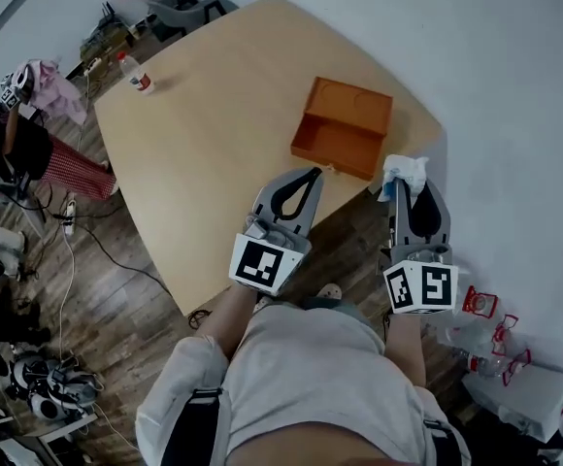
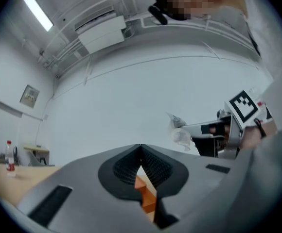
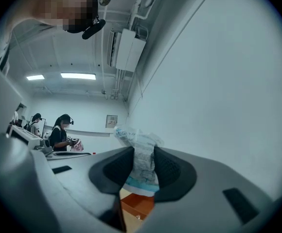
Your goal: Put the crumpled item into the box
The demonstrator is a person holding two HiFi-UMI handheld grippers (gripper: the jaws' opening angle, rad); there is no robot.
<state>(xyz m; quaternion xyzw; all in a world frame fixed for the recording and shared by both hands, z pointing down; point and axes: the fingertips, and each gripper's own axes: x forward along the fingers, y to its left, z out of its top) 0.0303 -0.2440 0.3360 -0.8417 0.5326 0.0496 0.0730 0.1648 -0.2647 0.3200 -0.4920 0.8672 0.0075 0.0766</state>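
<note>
An open orange box (image 1: pixel 342 126) lies on the wooden table (image 1: pixel 214 144), near its right front corner. My right gripper (image 1: pixel 405 177) is shut on a crumpled white item (image 1: pixel 404 172) with blue print, held just right of the box, past the table's edge. In the right gripper view the crumpled item (image 3: pixel 138 154) is pinched between the two pads, with the box (image 3: pixel 138 205) below. My left gripper (image 1: pixel 306 175) is shut and empty at the table's front edge, just short of the box (image 2: pixel 146 193). The left gripper view also catches the crumpled item (image 2: pixel 180 132) at its right.
A plastic bottle (image 1: pixel 137 74) with a red label stands at the table's far left corner. Chairs, cables and clutter lie on the wooden floor to the left. Bottles and white packs (image 1: pixel 514 377) sit on the floor at the right. A white wall lies behind the box.
</note>
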